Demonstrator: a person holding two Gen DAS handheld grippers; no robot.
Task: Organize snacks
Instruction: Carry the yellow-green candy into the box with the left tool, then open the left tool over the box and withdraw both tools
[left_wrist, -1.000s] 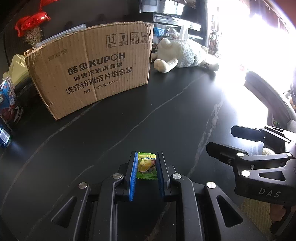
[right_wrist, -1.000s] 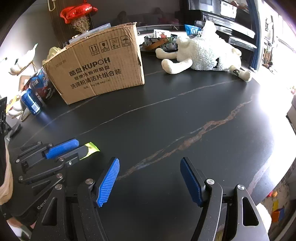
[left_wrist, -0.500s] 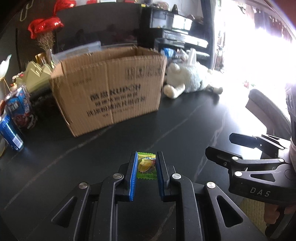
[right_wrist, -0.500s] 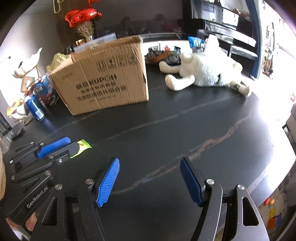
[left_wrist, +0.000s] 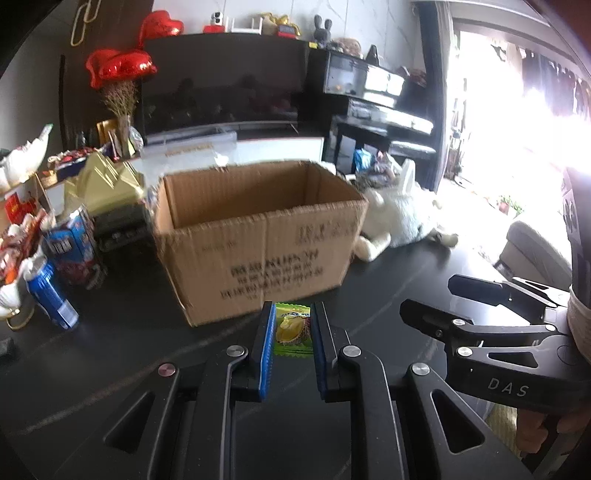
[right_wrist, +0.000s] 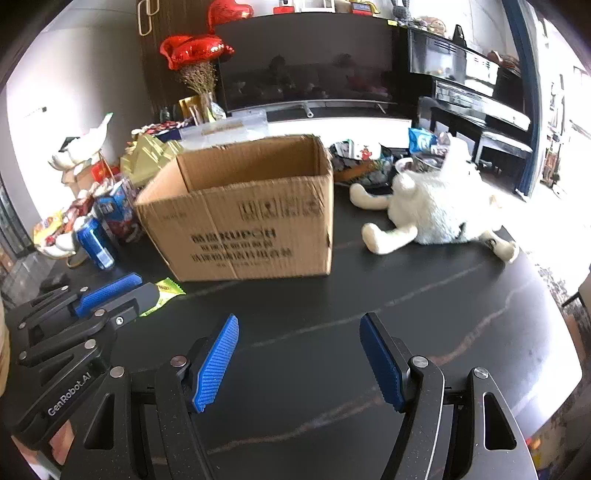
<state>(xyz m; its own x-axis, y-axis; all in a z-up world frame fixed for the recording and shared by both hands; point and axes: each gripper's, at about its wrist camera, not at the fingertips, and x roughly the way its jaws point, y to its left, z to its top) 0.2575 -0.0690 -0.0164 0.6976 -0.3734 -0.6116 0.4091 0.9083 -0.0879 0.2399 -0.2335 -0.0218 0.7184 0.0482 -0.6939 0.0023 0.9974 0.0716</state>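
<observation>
My left gripper is shut on a small green snack packet with a yellow fruit picture, held above the black table in front of the open cardboard box. In the right wrist view the same left gripper shows at the left with the green packet sticking out of its blue pads. My right gripper stands open with nothing between its fingers, above the table short of the cardboard box. The box's inside looks bare where I can see it.
A white plush toy lies right of the box. Blue drink cans and several snack packs crowd the table's left. A dish of wrapped items sits behind the box. The right gripper's body is close on the right.
Both grippers have risen above the table, the left one still carrying the green packet. The box's open top has come into view and the box now sits closer in both views.
</observation>
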